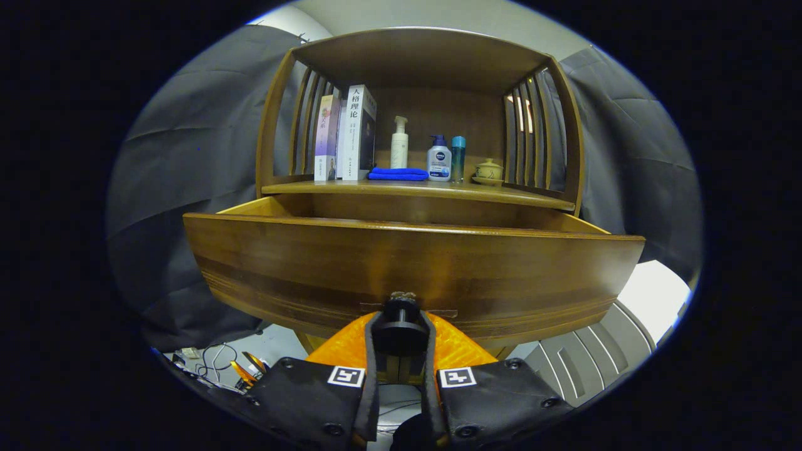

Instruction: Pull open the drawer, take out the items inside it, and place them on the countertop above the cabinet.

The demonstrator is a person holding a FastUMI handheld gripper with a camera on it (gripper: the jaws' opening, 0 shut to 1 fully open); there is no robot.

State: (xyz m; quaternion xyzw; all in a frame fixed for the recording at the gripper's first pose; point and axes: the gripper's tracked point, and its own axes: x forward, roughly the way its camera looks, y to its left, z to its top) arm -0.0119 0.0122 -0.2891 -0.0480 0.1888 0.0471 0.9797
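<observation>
Fingers of the gripper [401, 335] pinch the dark round knob [401, 313] at the middle of the drawer front, one on each side of it, both pressing on it. The knob sits low on the wide wooden front of the drawer [413, 263], which stands pulled out toward the gripper; its two side walls run back to the cabinet [420, 62] behind. What lies inside the drawer cannot be seen past the front panel.

Above and beyond the drawer is the countertop [413, 188], a shelf framed by slatted wooden sides and a top board. On it, from left to right: upright books [348, 134] at the far left, a folded blue cloth [398, 173] lying flat just right of them, a white pump bottle [400, 144] behind the cloth, a shorter pump bottle [439, 160], a slim teal bottle [458, 158] right beside it, and a small lidded cup on a saucer [488, 171] at the far right.

Grey cloth [182, 188] hangs on both sides of the cabinet. Low on the near left, cables [213, 360] lie on the floor.
</observation>
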